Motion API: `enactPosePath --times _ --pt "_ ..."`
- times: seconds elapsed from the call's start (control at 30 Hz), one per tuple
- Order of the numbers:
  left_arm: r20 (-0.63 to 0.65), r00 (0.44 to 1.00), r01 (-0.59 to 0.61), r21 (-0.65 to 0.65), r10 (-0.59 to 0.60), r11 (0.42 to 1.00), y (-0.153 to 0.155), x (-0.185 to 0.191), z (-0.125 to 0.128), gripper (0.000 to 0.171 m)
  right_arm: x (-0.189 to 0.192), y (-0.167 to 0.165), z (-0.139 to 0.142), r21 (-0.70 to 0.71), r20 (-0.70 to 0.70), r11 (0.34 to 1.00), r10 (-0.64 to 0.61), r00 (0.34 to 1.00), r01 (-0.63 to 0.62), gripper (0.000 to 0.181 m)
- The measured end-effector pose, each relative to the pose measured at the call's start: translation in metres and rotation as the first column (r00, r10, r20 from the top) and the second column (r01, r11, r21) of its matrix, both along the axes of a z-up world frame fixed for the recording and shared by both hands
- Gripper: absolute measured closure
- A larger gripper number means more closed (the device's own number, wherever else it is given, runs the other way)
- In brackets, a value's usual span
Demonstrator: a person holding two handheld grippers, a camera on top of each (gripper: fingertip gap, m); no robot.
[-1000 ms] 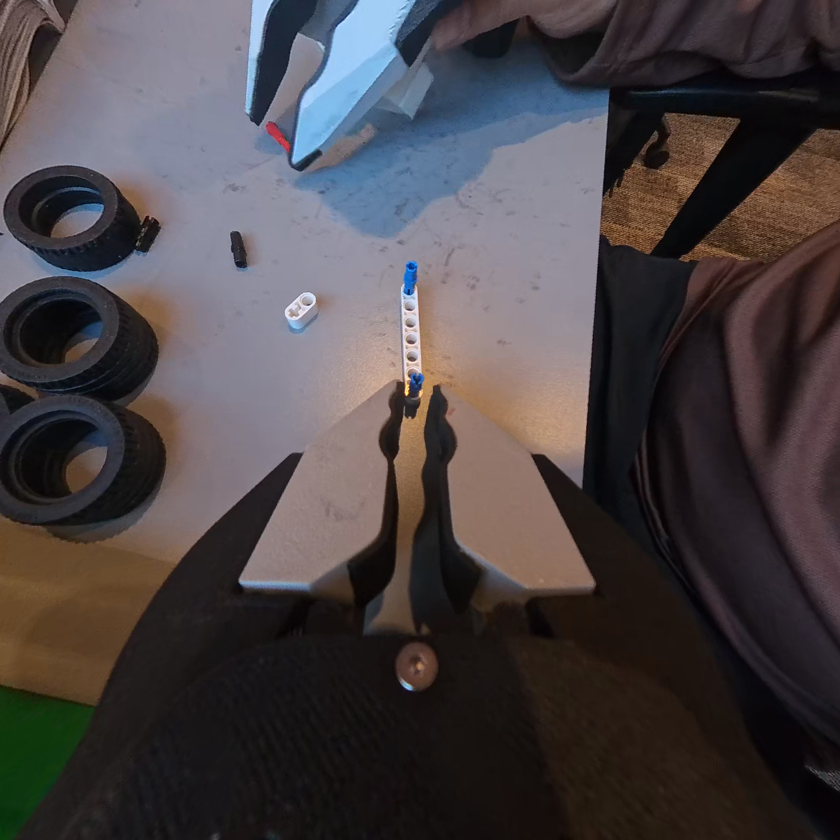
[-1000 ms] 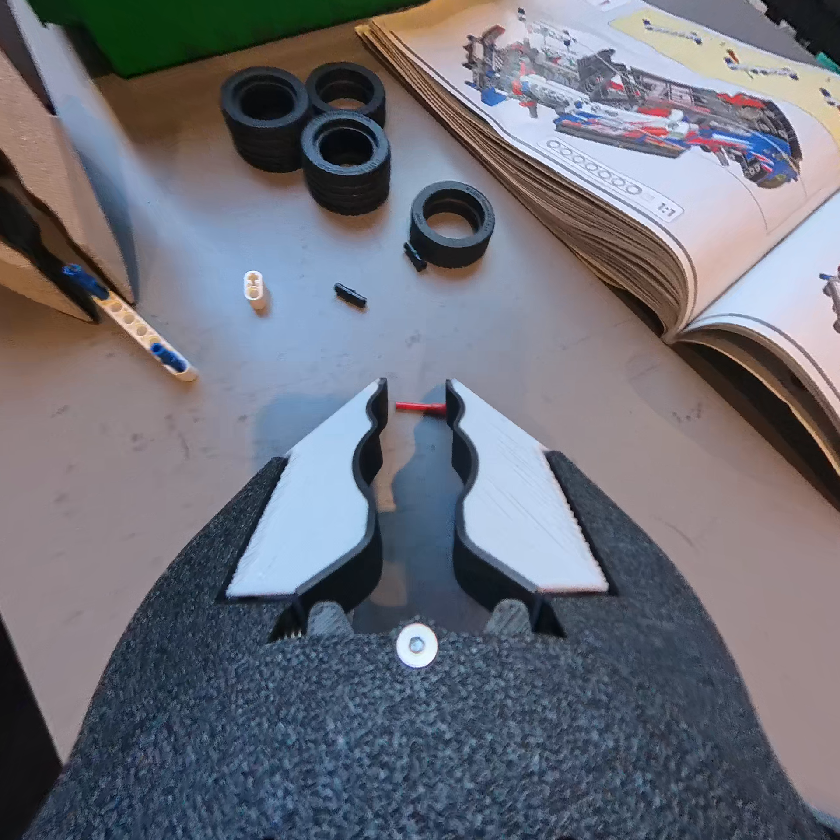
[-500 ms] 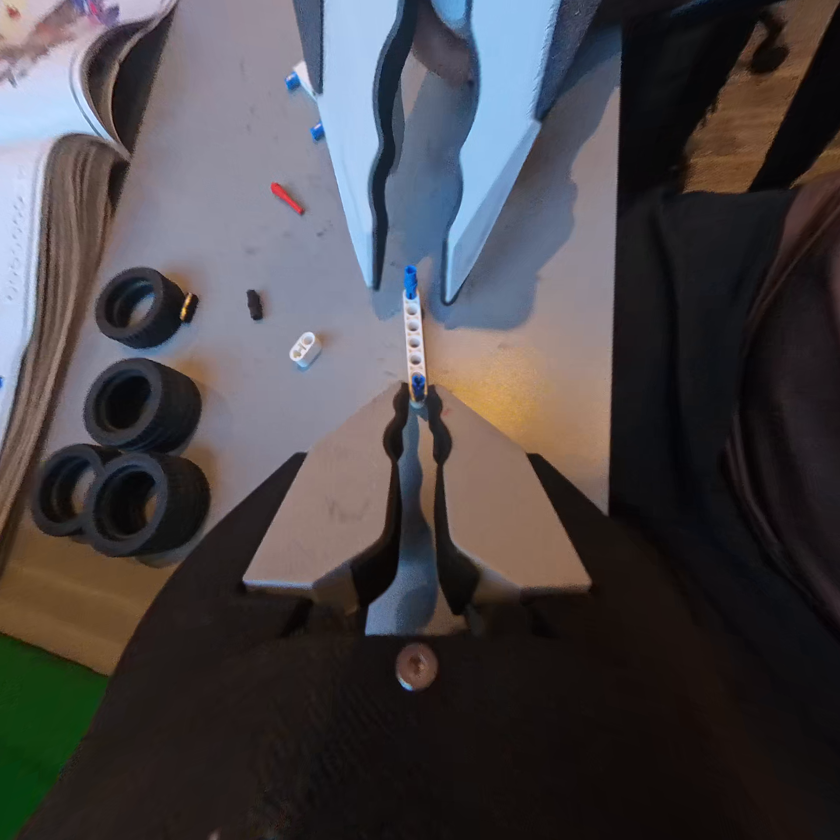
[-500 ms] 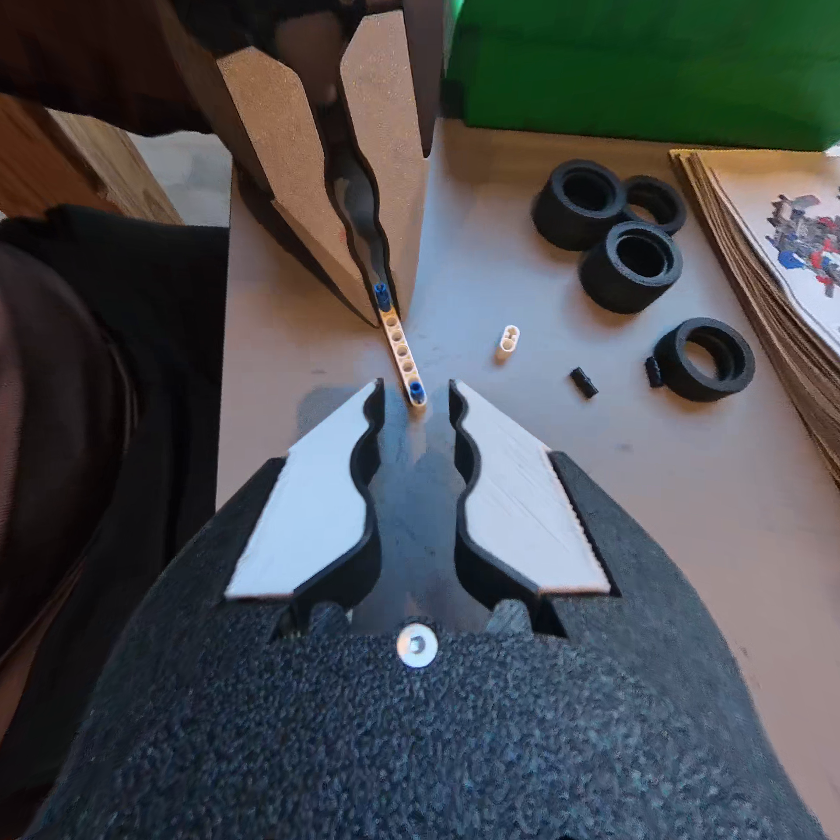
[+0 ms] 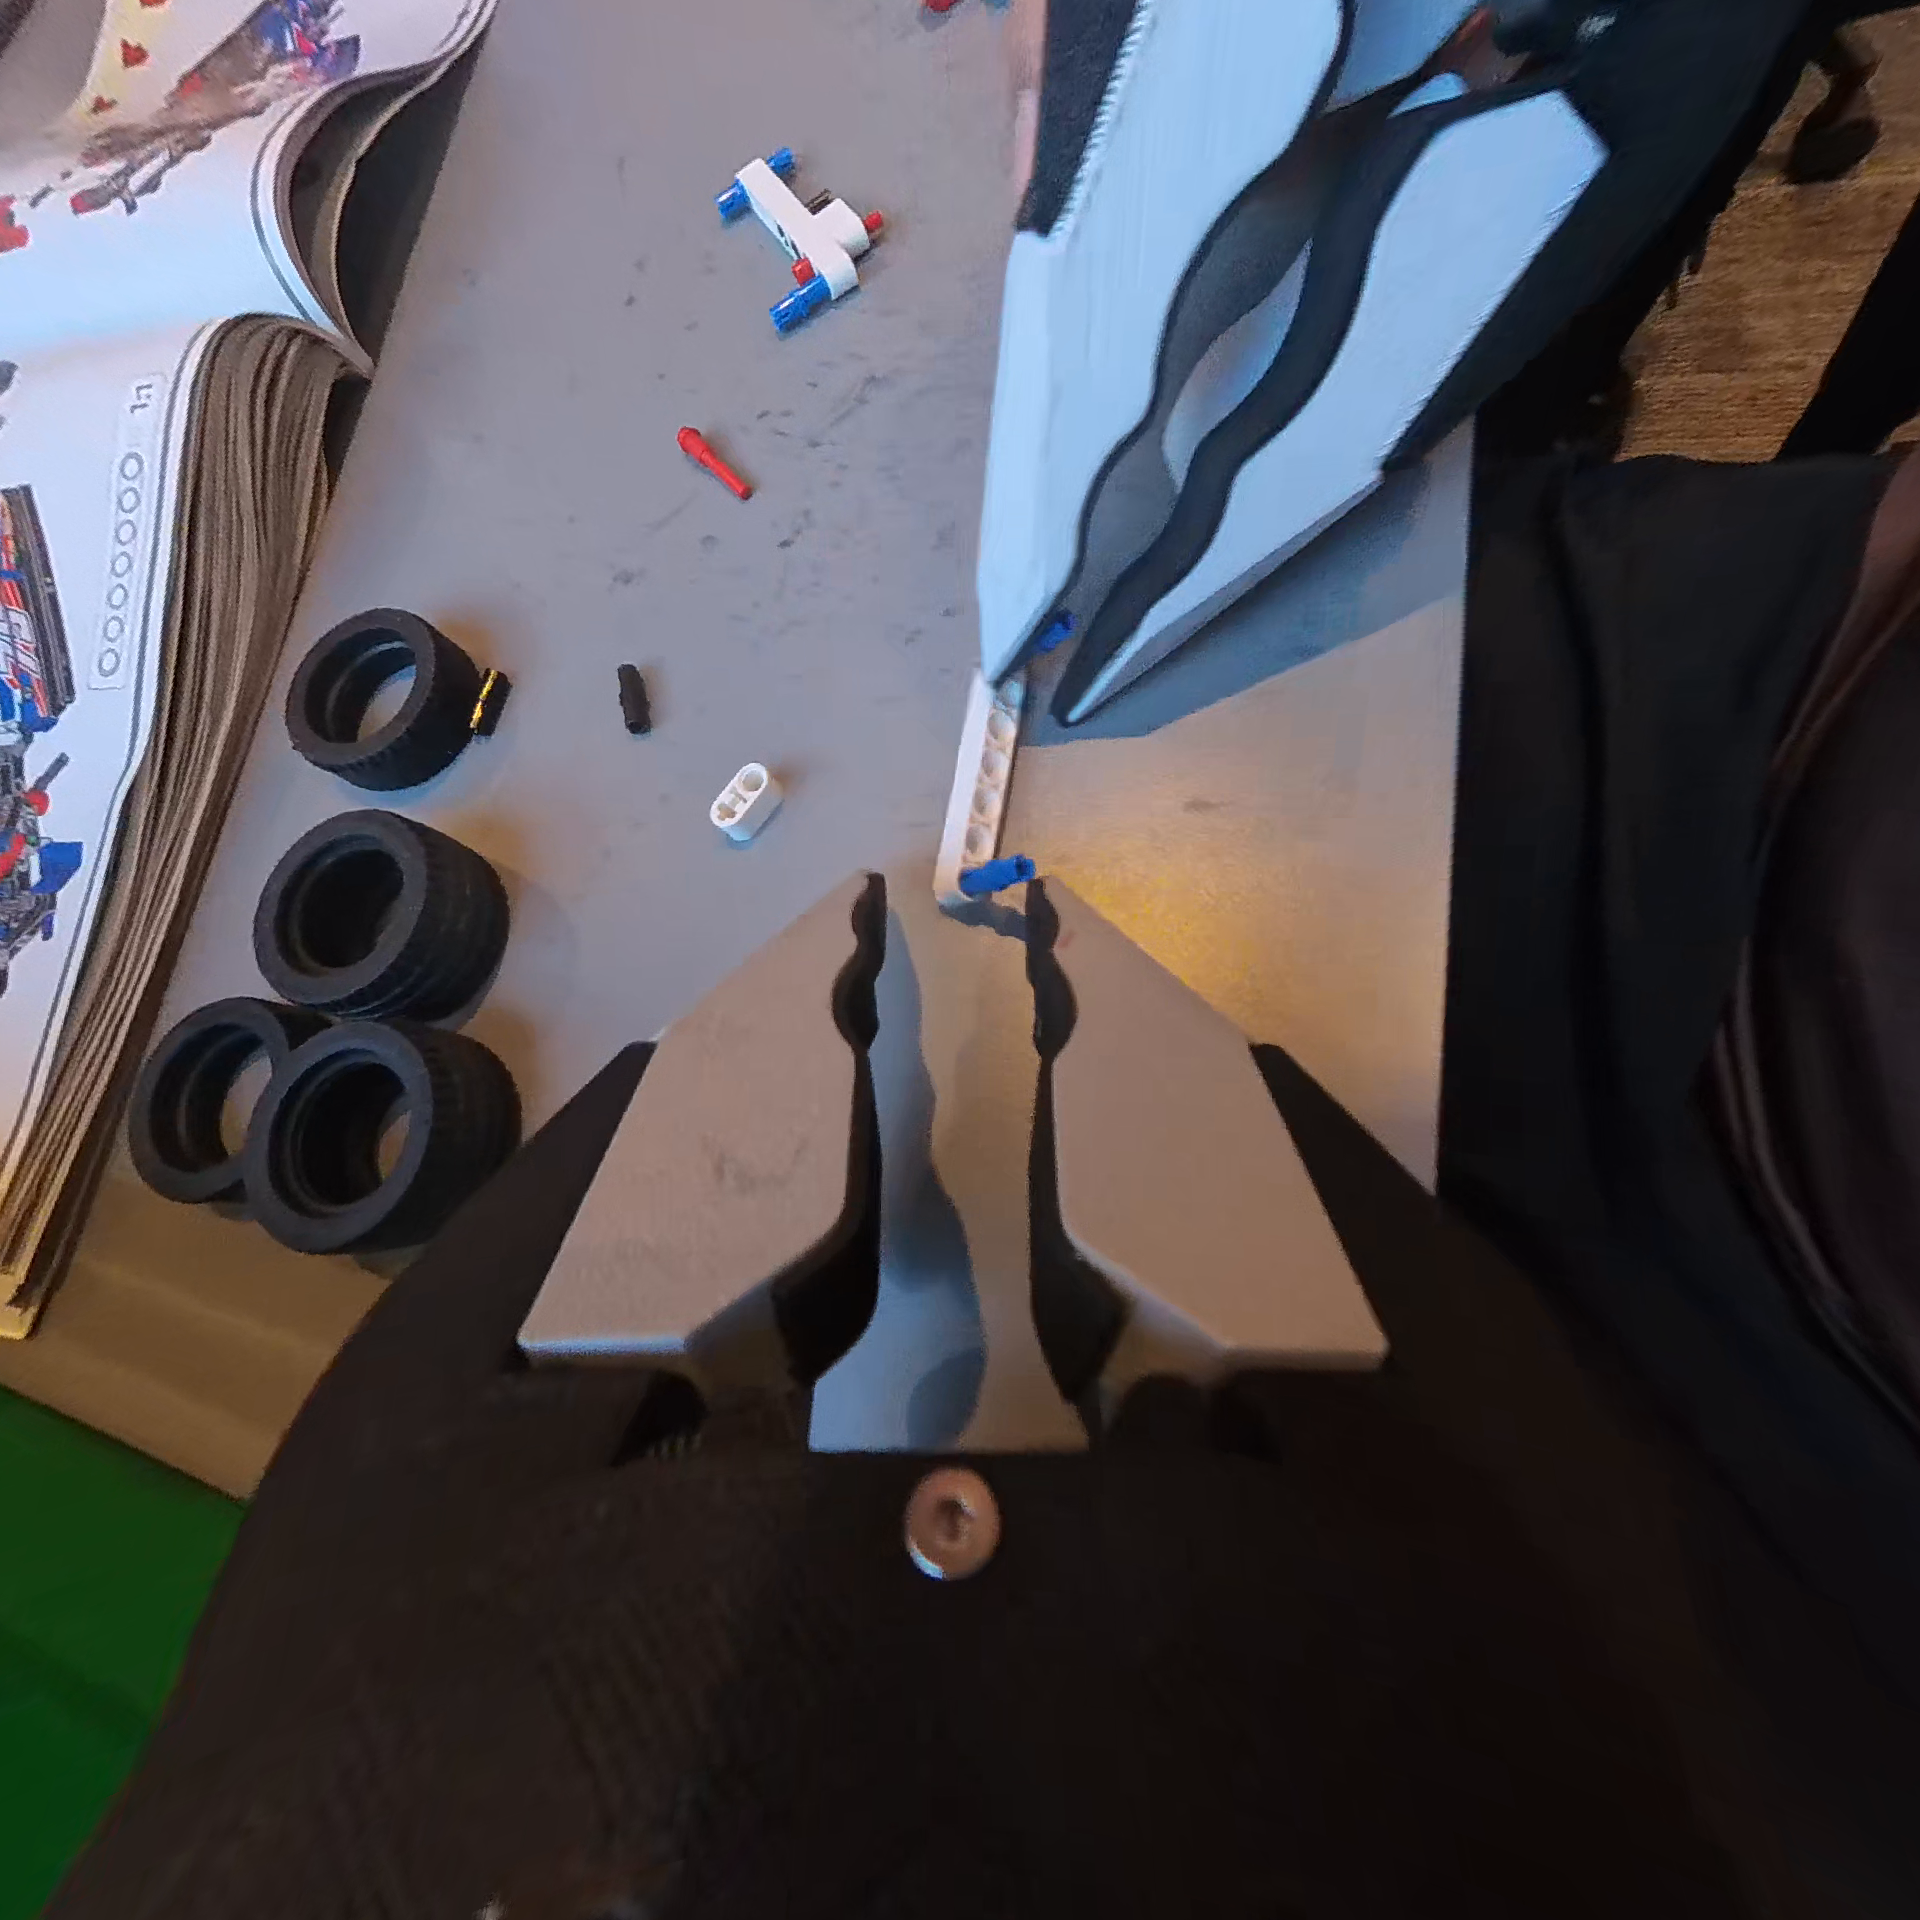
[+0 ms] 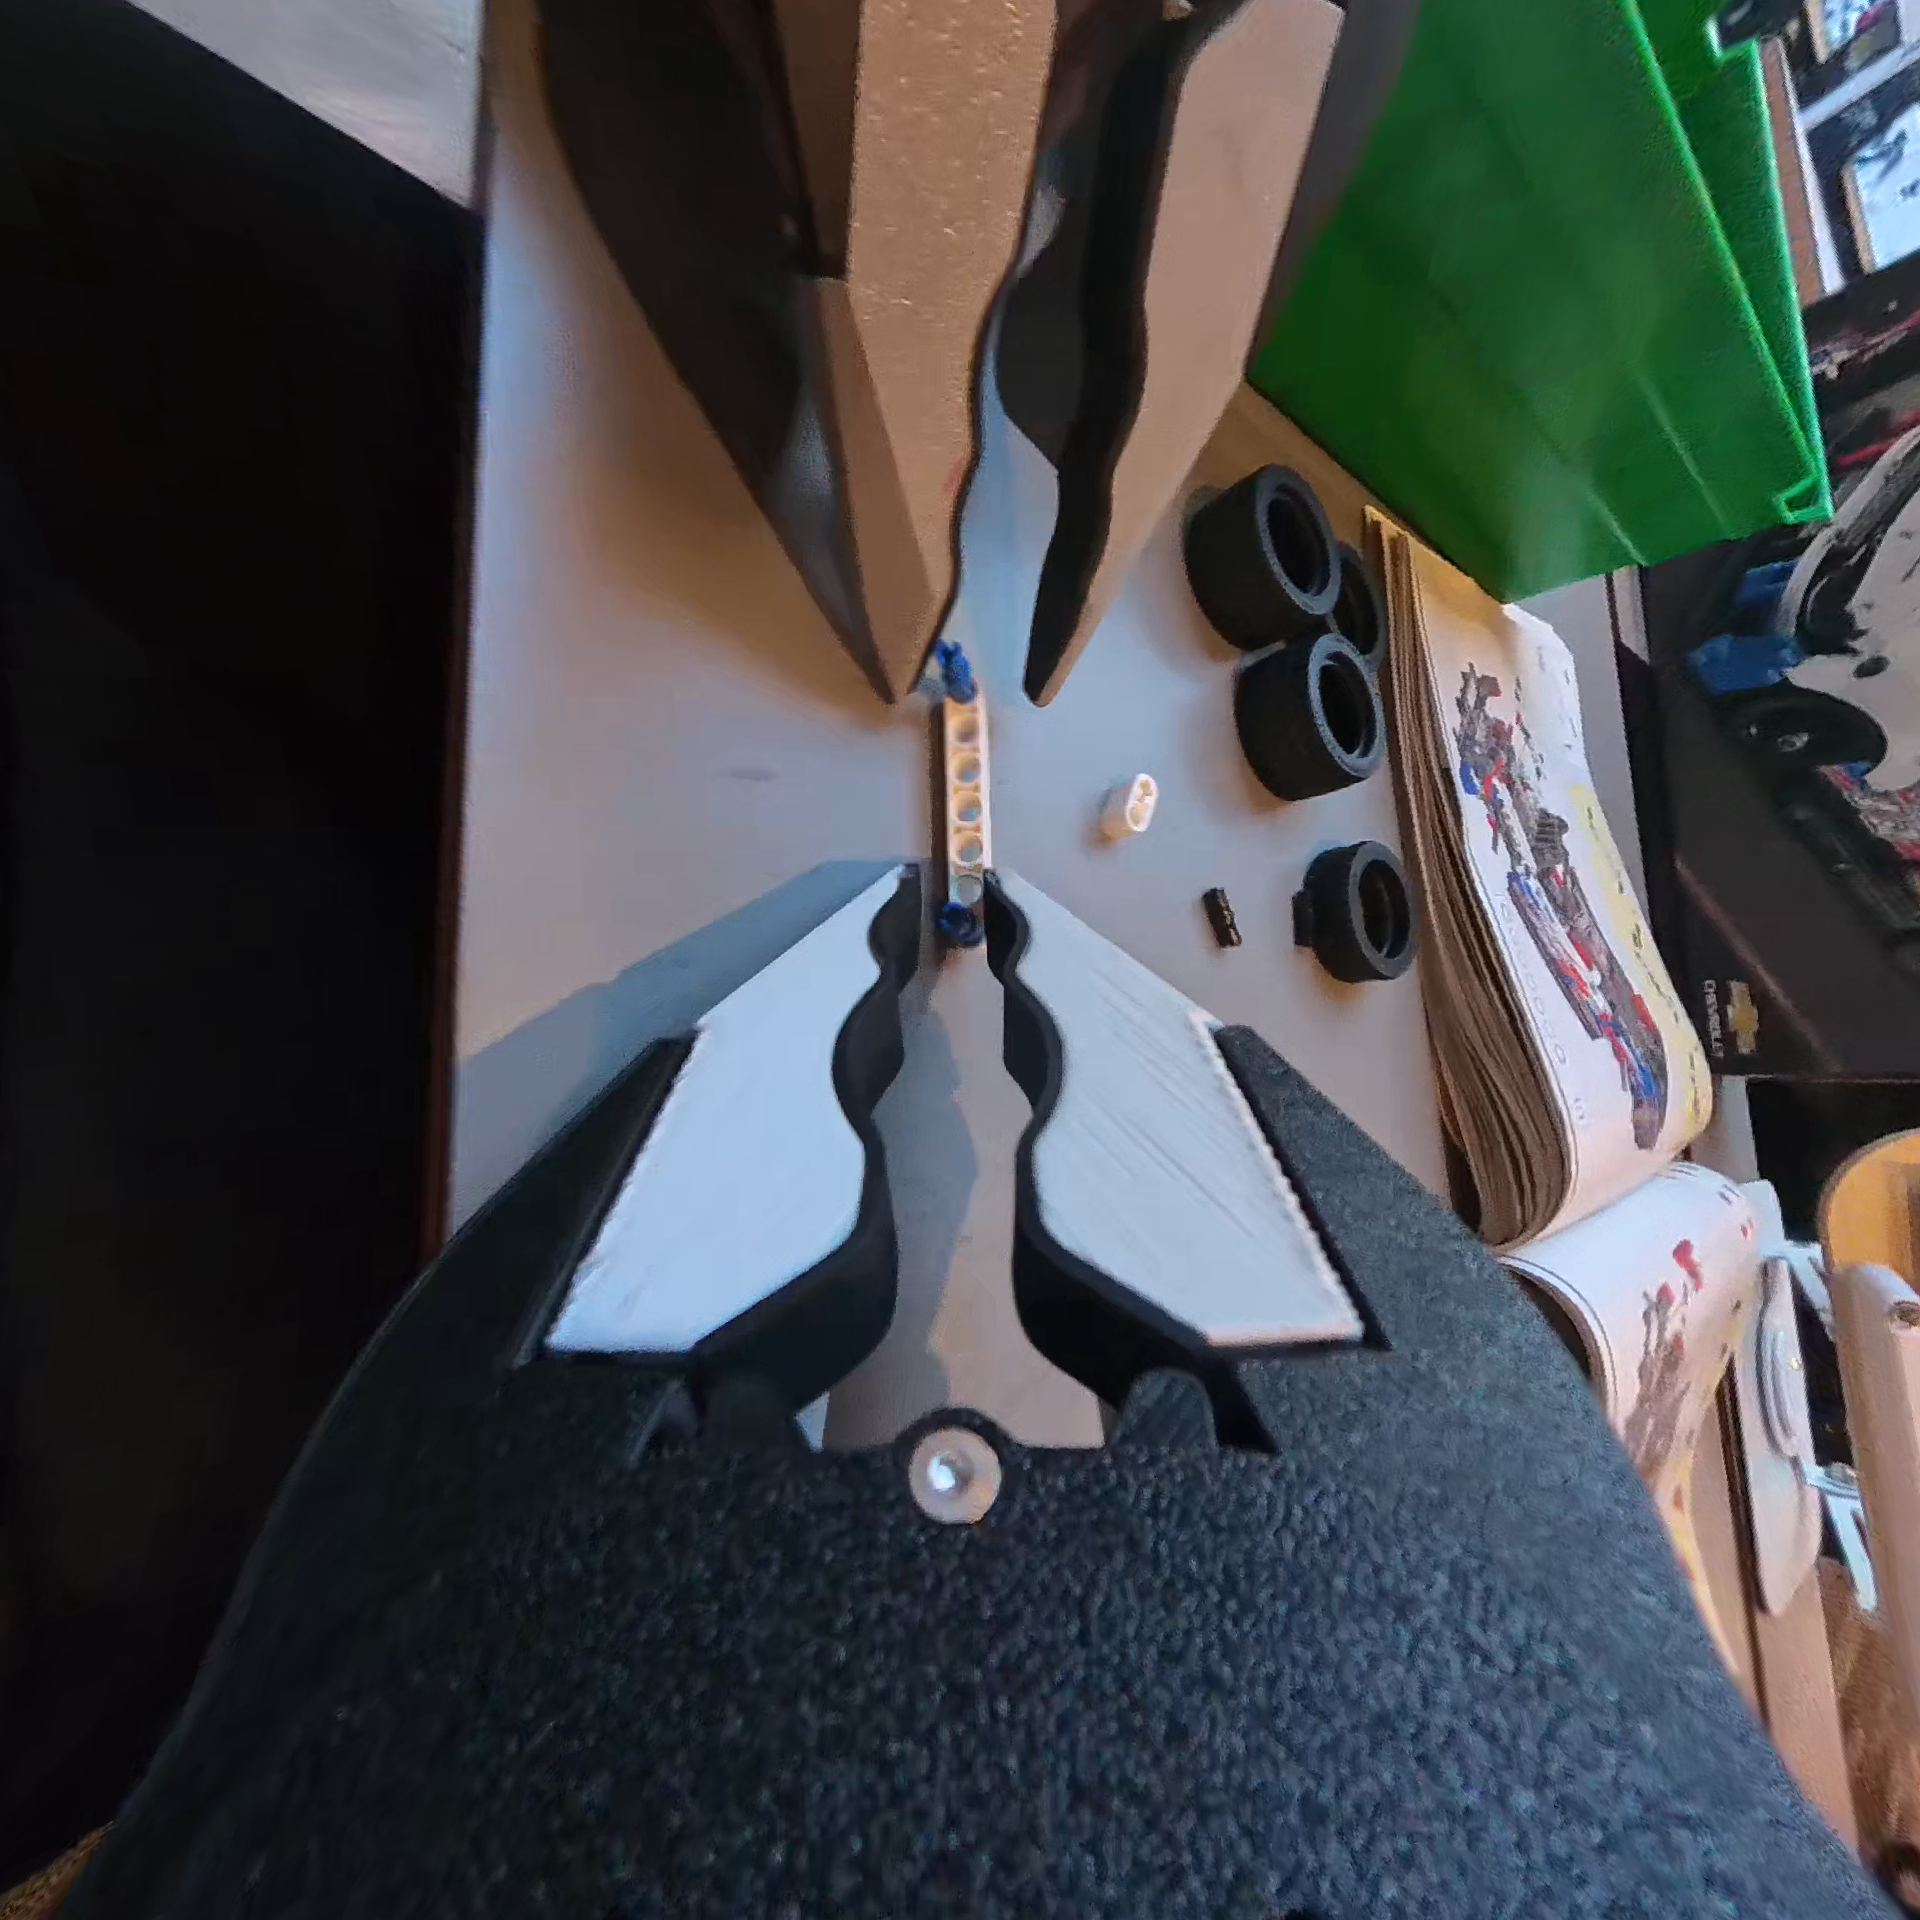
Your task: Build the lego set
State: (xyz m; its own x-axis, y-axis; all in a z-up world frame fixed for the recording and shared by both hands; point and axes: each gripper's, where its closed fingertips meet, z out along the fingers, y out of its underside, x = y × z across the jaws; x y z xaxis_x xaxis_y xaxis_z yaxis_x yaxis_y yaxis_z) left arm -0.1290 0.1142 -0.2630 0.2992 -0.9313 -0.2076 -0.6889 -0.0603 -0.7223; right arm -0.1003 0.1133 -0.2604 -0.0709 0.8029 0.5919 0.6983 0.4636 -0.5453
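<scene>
We hold the white perforated plastic beam (image 6: 966, 790) in the right gripper (image 6: 951, 883); left gripper (image 5: 951, 894) jaws gape; black rubber tyres (image 5: 379, 914) remain unmounted.

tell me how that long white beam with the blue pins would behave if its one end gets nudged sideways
The white beam looks like rigid plastic, so it should stay straight rather than flex. It lies flat on the smooth grey table, so it would probably slide or pivot, not roll. The blue pins stick out at both ends and could catch on a fingertip.

Instruction book (image 5: 125, 582) cut off at left edge; beam (image 5: 982, 790) far end hidden.
</scene>
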Motion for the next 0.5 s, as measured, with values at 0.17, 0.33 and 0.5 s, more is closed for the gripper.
enactPosePath --times 0.17,0.33,0.5 --pt "0.000 1.000 0.008 0.016 -0.009 1.000 -0.001 0.000 0.001 0.143 0.007 -0.019 0.007 -0.039 -0.026 0.998 0.043 0.999 -0.044 0.165" --pt "0.010 0.998 0.057 0.020 -0.057 0.998 -0.008 0.003 0.002 0.129 0.008 -0.024 0.021 -0.180 -0.145 0.981 0.044 0.988 -0.070 0.162" --pt "0.024 0.996 0.083 0.032 -0.084 0.996 -0.012 0.004 0.005 0.122 0.015 -0.004 0.037 -0.371 -0.279 0.928 -0.082 0.957 -0.029 0.162"
